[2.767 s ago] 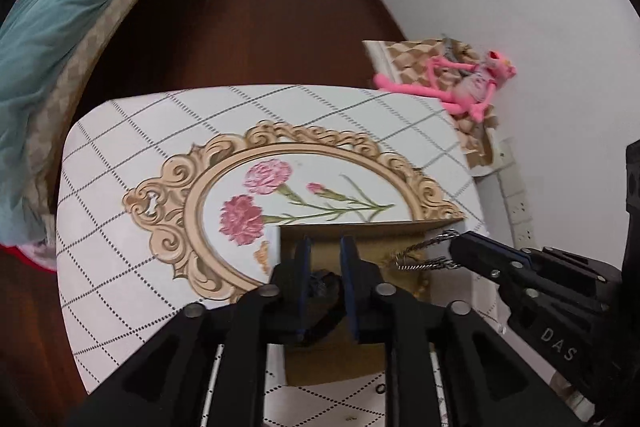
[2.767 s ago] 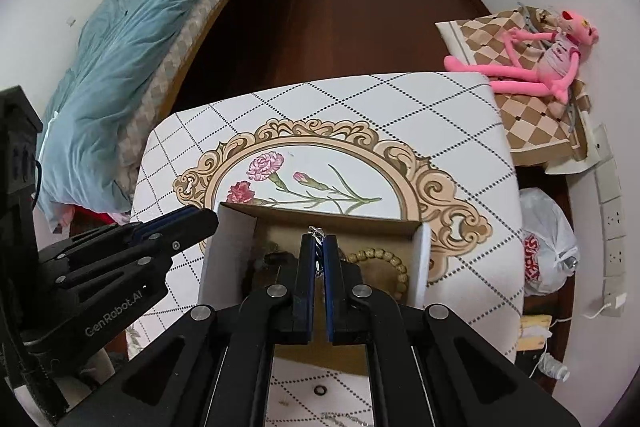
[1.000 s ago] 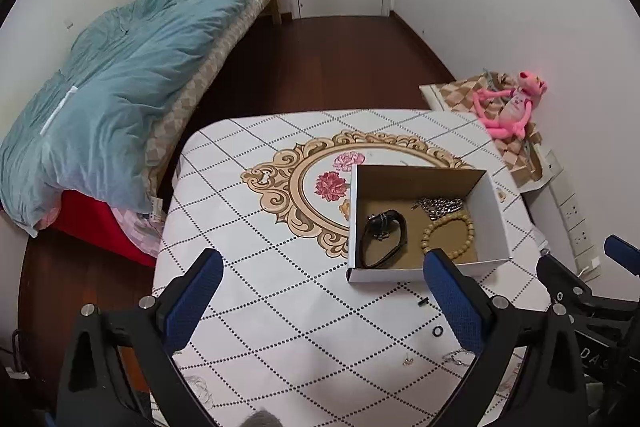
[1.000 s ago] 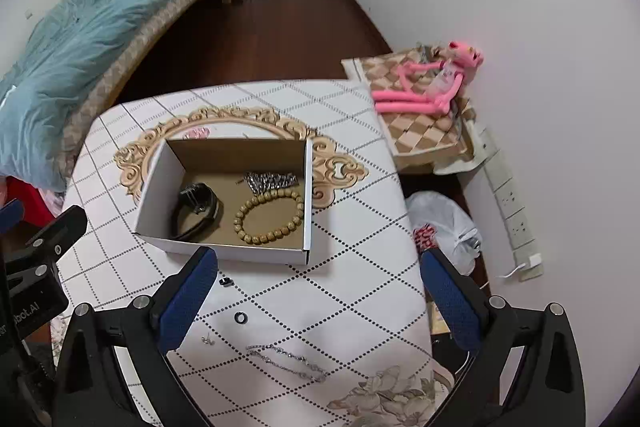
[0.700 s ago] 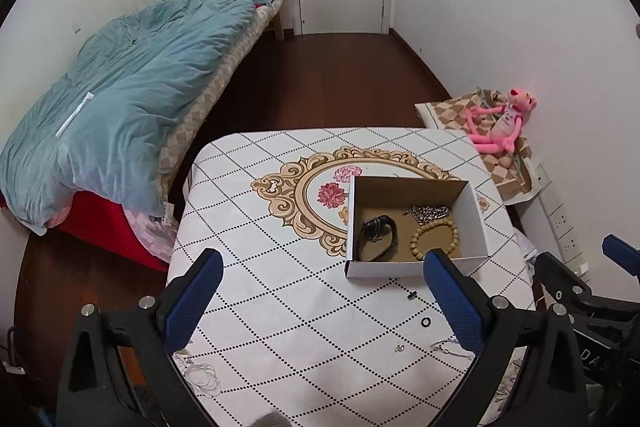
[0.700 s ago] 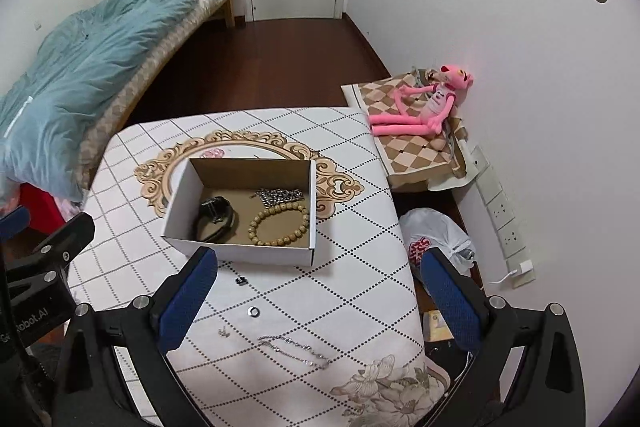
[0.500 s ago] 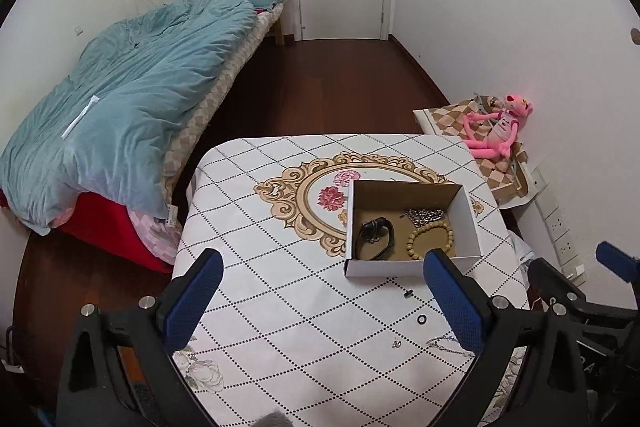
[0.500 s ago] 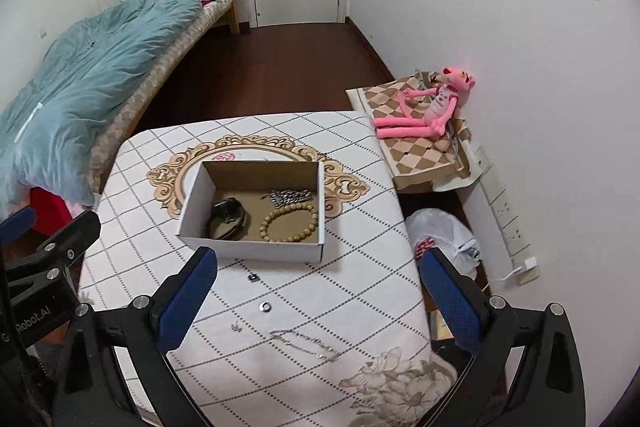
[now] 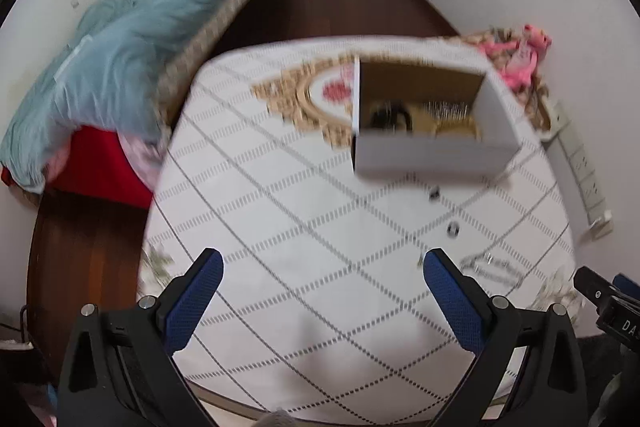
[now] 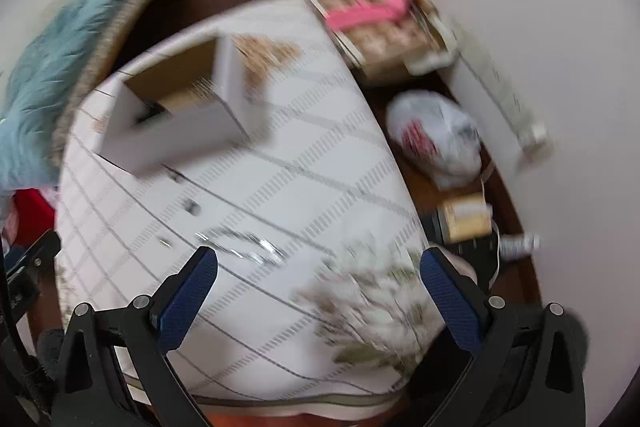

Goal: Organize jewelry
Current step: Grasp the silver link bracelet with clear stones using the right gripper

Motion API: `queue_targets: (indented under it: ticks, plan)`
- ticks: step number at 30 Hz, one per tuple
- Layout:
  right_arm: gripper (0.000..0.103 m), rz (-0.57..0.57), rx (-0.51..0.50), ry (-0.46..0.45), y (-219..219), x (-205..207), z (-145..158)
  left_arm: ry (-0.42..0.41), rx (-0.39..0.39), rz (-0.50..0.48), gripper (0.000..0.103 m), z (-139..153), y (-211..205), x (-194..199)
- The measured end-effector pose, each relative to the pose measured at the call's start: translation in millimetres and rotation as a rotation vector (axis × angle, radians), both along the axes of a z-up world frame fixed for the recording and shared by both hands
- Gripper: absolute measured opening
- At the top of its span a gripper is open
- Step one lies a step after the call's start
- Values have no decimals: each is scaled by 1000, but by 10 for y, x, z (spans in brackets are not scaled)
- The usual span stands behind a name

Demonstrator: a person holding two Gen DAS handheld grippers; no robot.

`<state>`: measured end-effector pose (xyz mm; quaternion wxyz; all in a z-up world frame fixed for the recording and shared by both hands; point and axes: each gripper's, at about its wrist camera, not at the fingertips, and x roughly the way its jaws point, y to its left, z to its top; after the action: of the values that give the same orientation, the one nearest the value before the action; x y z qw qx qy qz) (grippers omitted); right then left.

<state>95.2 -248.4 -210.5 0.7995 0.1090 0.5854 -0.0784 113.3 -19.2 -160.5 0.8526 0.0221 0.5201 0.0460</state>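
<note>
Right wrist view: chain (image 10: 240,245) lies just ahead of the wide-open, empty jaws.
Its length runs crosswise on the worktop (image 10: 320,167); the left gripper (image 9: 322,283), equally spread and empty, sits farther off.

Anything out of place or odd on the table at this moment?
Yes: a silver chain and a few small pieces, including a ring, lie loose on the tablecloth outside the cardboard box that holds other jewelry. Both views are motion-blurred. Left gripper and right gripper are open, empty.
</note>
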Motion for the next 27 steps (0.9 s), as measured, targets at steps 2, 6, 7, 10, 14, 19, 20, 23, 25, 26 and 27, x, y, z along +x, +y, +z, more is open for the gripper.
queue_targets:
  ticks: [2, 6, 7, 10, 14, 19, 20, 23, 25, 26, 27]
  plan:
    - [95, -35, 19, 35, -110, -78, -192, 31, 7, -1, 102, -144, -38, -26]
    - [93, -77, 60, 75, -231, -191, -447, 63, 21, -14, 102, -295, -101, -66]
    - [93, -72, 76, 74, -233, -193, -474, 66, 23, -15, 102, -308, -99, -61]
    - [84, -21, 88, 25, -103, -115, -488, 76, 29, -11, 102, -355, -102, -25]
    - [66, 51, 87, 6, 152, 91, -558, 84, 37, 1, 102, -426, -63, 17]
    - [58, 110, 16, 10, 393, 228, -661, 97, 43, 10, 102, -487, -13, 36]
    - [58, 120, -4, 7, 424, 231, -665, 100, 45, 9, 102, -500, -7, 36]
    - [40, 168, -60, -16, 539, 201, -667, 108, 50, 8, 102, -546, 11, 41]
    - [15, 210, -49, -39, 624, 172, -646, 114, 47, 8, 102, -568, 13, 43]
    - [13, 218, -40, -37, 664, 164, -635, 116, 45, 9, 102, -581, 17, 48]
    - [10, 220, -42, -36, 683, 153, -623, 119, 42, 7, 102, -592, 19, 59]
